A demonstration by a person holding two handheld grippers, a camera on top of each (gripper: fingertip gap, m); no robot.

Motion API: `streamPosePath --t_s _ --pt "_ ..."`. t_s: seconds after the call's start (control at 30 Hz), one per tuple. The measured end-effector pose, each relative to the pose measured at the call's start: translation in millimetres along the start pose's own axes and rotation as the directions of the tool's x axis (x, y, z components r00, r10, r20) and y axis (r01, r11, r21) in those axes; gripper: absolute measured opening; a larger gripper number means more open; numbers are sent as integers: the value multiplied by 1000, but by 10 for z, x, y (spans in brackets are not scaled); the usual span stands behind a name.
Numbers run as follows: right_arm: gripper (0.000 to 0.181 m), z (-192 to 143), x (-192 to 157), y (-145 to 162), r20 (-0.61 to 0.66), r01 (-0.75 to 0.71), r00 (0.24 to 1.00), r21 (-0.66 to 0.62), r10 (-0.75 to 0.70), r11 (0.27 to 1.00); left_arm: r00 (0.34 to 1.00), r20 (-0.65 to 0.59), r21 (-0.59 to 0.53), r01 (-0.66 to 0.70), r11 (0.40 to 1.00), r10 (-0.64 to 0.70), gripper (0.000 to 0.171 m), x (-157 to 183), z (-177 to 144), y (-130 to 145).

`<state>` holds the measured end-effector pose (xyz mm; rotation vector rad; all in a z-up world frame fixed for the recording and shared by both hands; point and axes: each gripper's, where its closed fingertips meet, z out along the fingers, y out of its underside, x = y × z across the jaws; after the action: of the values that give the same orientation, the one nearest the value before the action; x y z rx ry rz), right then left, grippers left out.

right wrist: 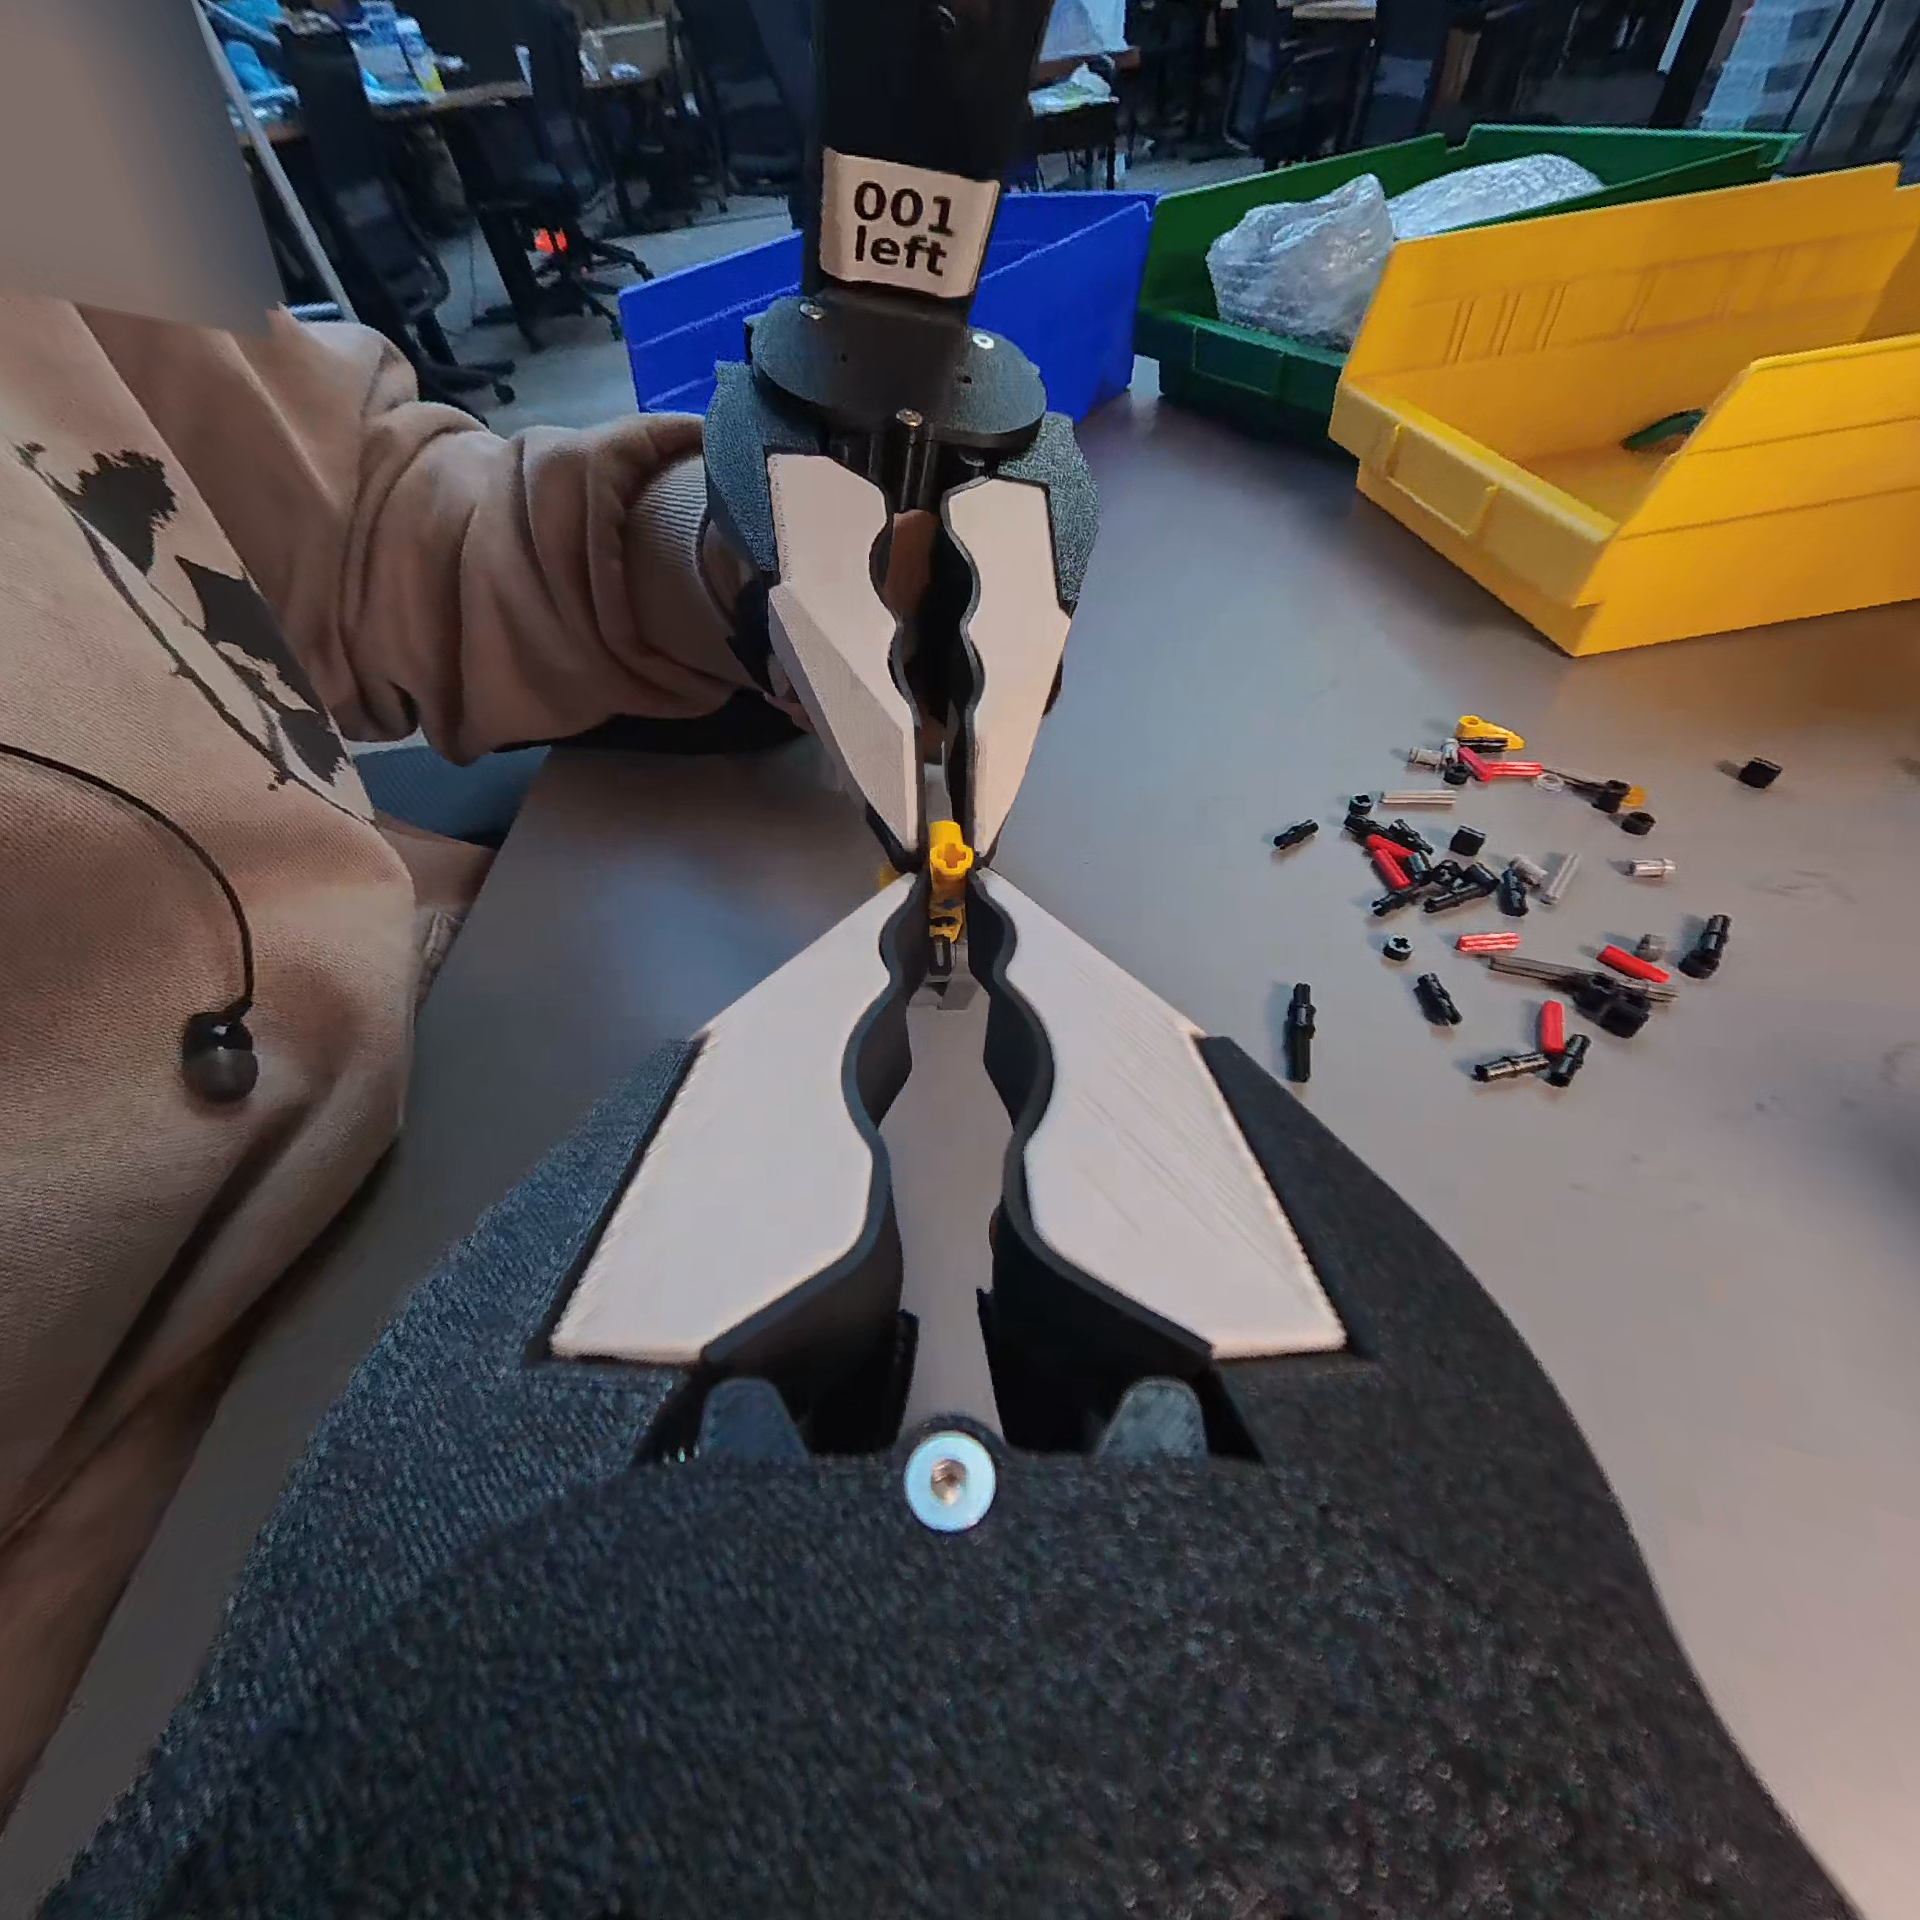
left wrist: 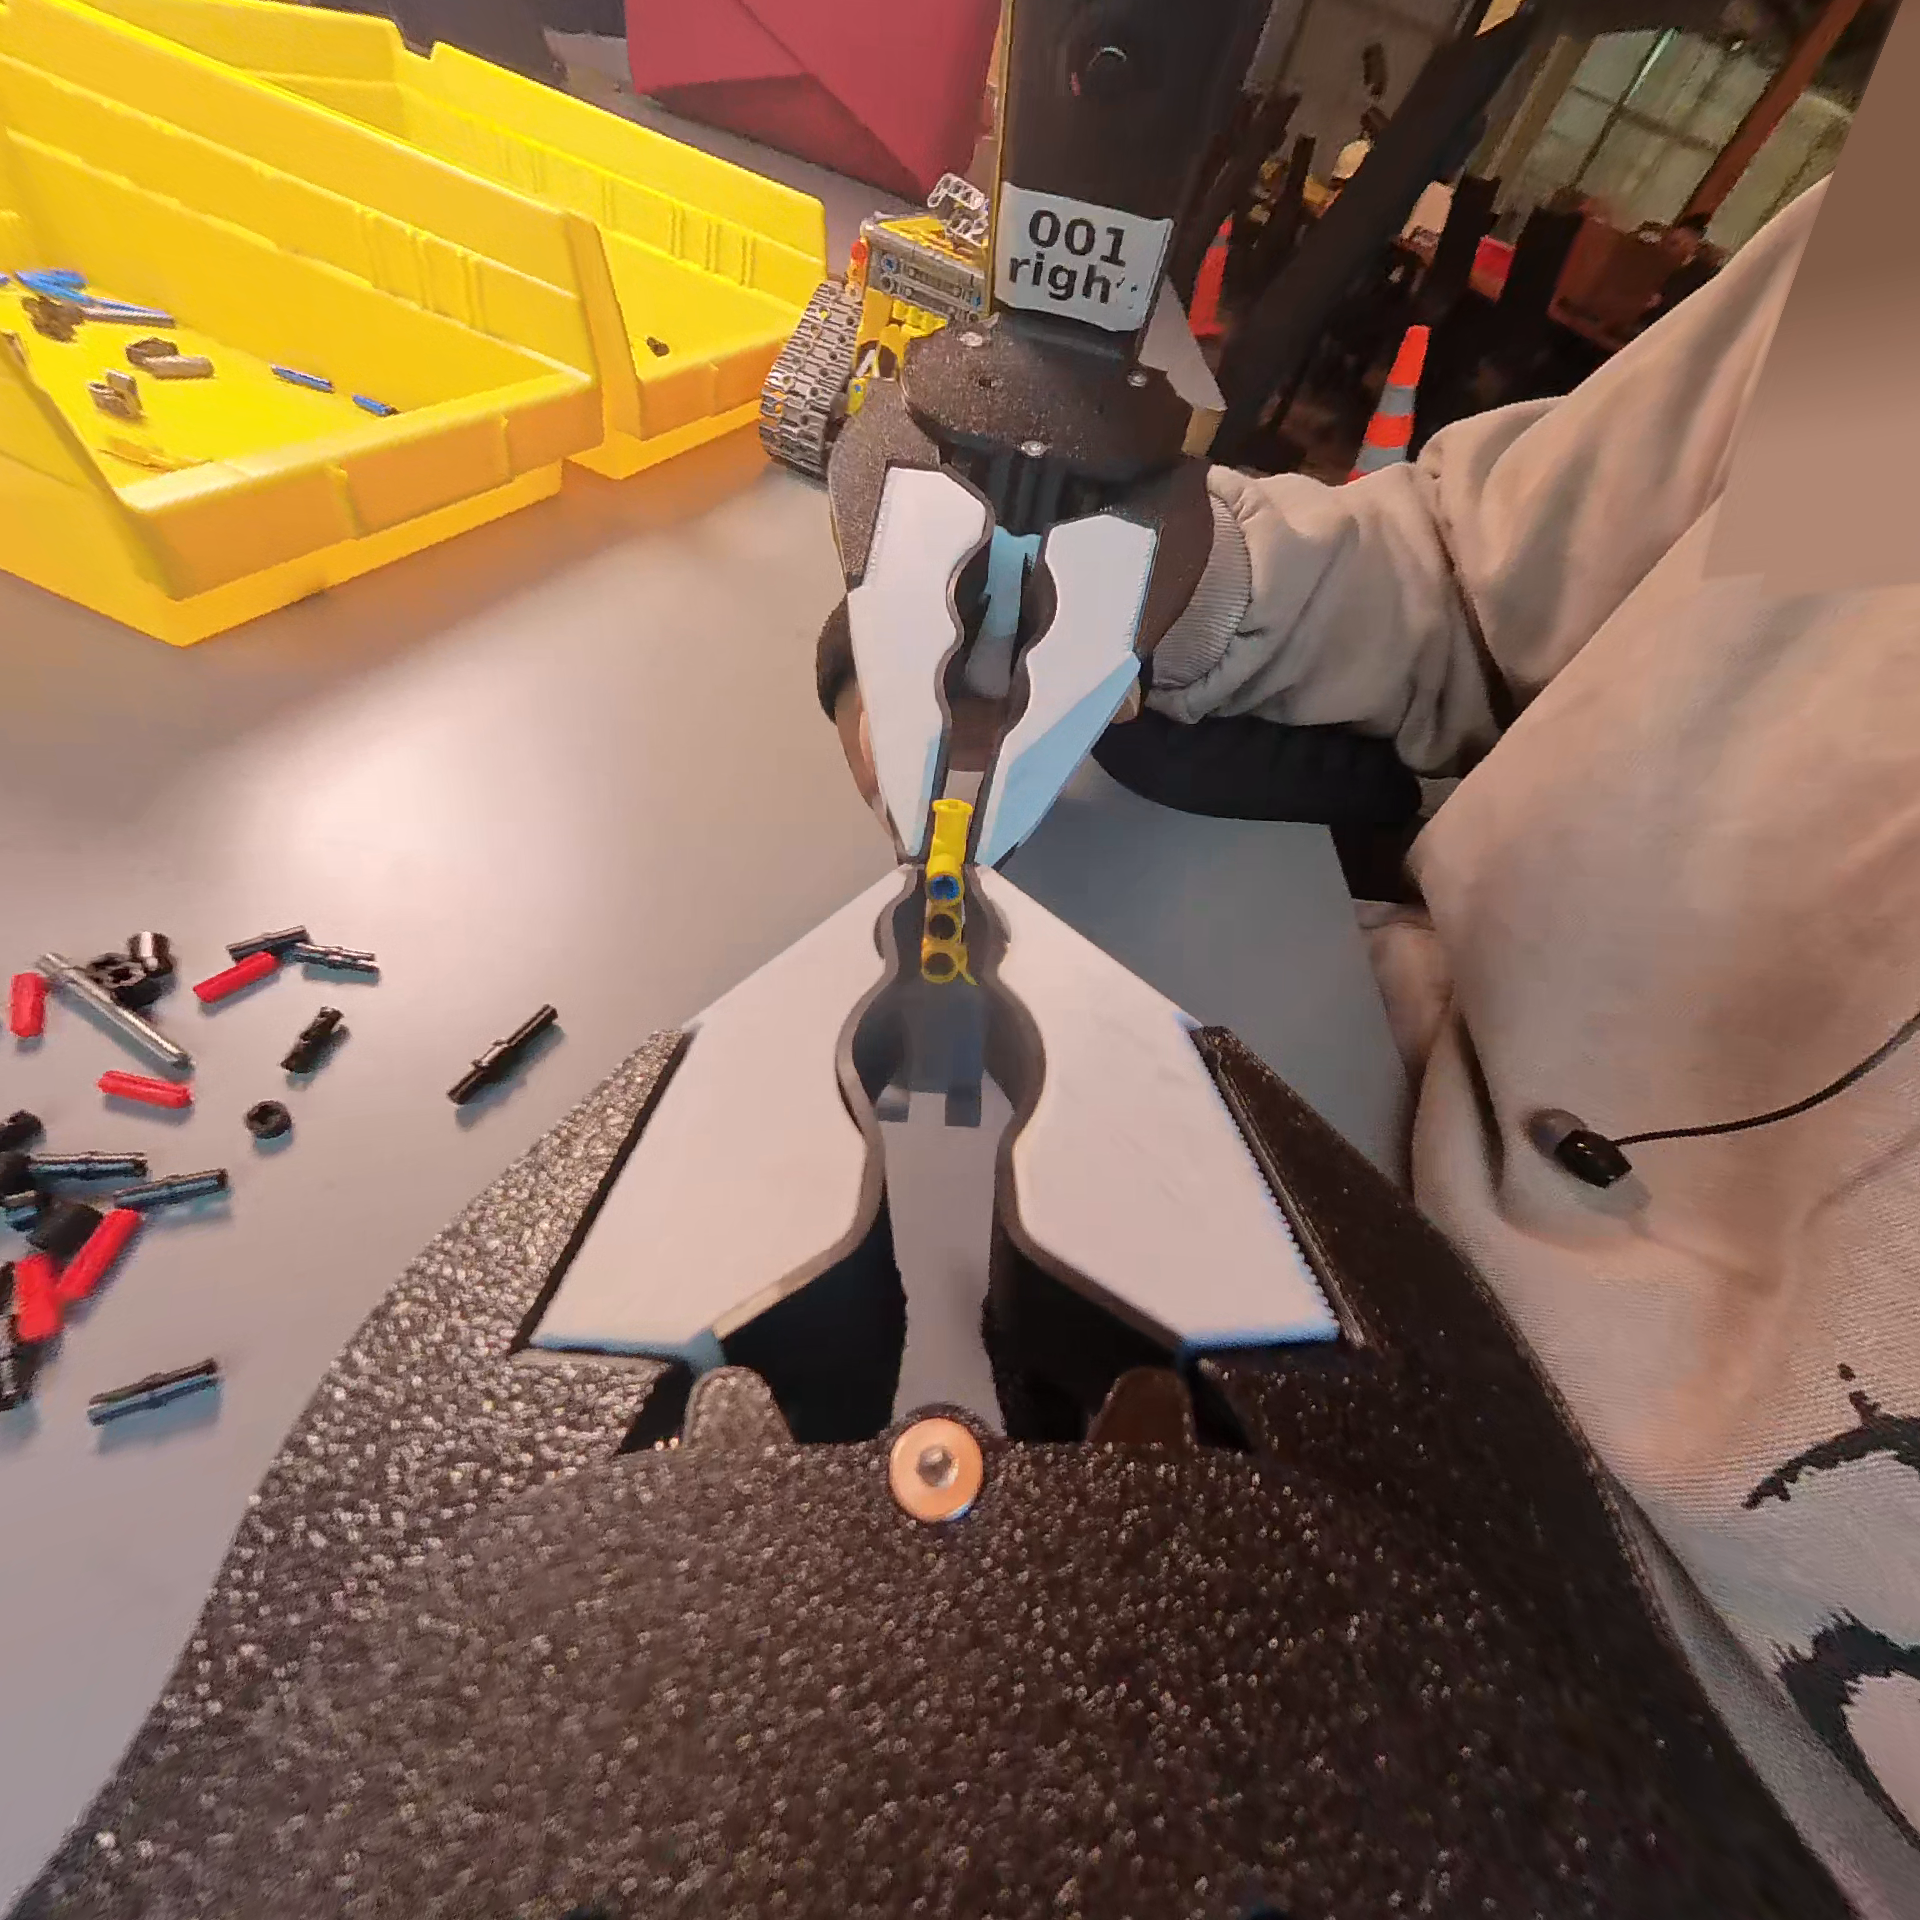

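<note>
A small yellow beam (left wrist: pixel 943 935) with round holes and a blue pin in one hole hangs above the grey table (left wrist: pixel 520 727). My left gripper (left wrist: pixel 945 881) is shut on its near part. The right gripper (left wrist: pixel 948 854) faces mine tip to tip and pinches the beam's far end. In the right wrist view my right gripper (right wrist: pixel 940 885) is shut on the same yellow beam (right wrist: pixel 948 862), whose end shows a cross-shaped hole. The left gripper (right wrist: pixel 943 831) meets it from the far side. A person's sleeved arms hold both grippers.
Loose black, red and grey pins (left wrist: pixel 125 1091) lie left of the grippers and also show in the right wrist view (right wrist: pixel 1507 883). Yellow bins (left wrist: pixel 312 364), a tracked yellow model vehicle (left wrist: pixel 862 343), a green bin (right wrist: pixel 1247 353) holding plastic wrap and a blue bin (right wrist: pixel 1049 281) stand behind. The person's torso is close by. My two grippers' fingertips are within a few centimetres of each other.
</note>
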<state>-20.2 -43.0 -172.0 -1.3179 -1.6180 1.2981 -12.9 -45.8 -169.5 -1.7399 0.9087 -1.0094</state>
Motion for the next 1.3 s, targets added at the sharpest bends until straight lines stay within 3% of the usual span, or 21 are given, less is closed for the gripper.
streamPosePath --t_s 0.1,0.2,0.27,0.4,0.63,0.8,0.9,0.97,1.1,1.3 --pt "4 -45 26 -108 -9 -2 1000 46 2 999 1000 22 60 -11 998 9 6 -12 -41 -132" --pt "4 -271 201 -126 -58 -3 998 68 7 998 997 51 205 44 978 -56 6 -203 -390 -352" --pt "4 -376 281 -151 -70 -8 997 91 15 996 996 60 239 54 970 -70 6 -281 -508 -399" --pt "4 -223 175 -136 -7 -18 1000 92 19 996 996 13 144 81 986 -84 6 -206 -279 -235" --pt "5 -251 162 -166 19 -52 999 143 50 988 986 60 -63 161 985 -158 7 -270 -89 164" --pt "5 -241 215 -120 -21 -37 999 120 40 992 984 56 -84 171 982 -167 7 -246 -39 209" --pt "5 -246 364 -52 -127 7 992 74 2 997 984 56 -78 171 982 -167 7 -244 -43 199" --pt "5 -268 550 70 -263 98 959 -37 -104 995 984 56 -79 173 982 -169 7 -246 -41 203" --pt "5 -415 904 302 -453 242 811 -315 -370 918 984 59 -84 173 981 -169 7 -248 -33 214" --pt "5 -914 1364 236 -648 186 635 -400 -420 898 981 97 -94 175 980 -165 7 -298 -28 246"
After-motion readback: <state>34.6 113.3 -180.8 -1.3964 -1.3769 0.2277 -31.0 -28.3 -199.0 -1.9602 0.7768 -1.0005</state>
